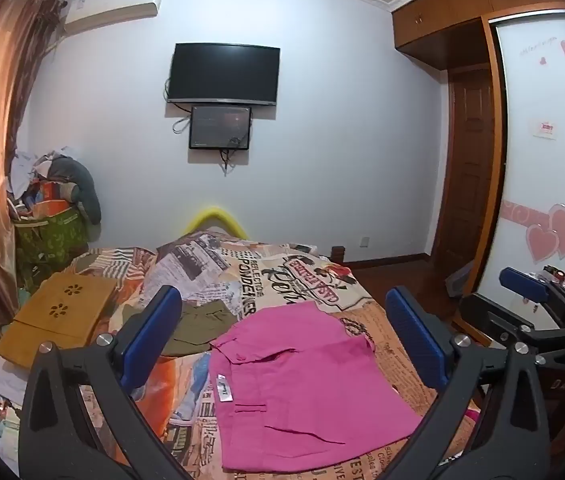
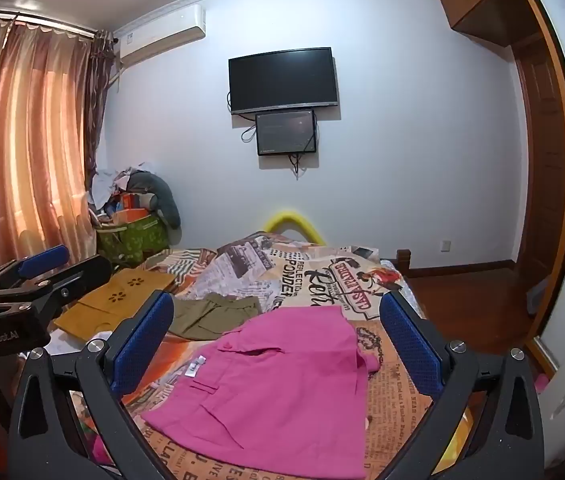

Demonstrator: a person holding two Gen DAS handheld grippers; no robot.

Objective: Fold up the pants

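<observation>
Pink pants (image 1: 306,384) lie folded flat on the bed, waistband with a white label facing left; they also show in the right wrist view (image 2: 278,384). My left gripper (image 1: 282,332) is open and empty, held above the near part of the pants. My right gripper (image 2: 278,336) is open and empty, also above the pants. The right gripper shows at the right edge of the left wrist view (image 1: 522,284), and the left gripper shows at the left edge of the right wrist view (image 2: 42,260).
Olive green shorts (image 1: 198,324) lie crumpled beyond the pink pants. A yellow folded item with flower cutouts (image 1: 62,308) lies at the bed's left. The newspaper-print bedspread (image 1: 266,276) covers the bed. A cluttered green bag (image 1: 50,232) stands by the curtain. A wardrobe (image 1: 538,160) is at right.
</observation>
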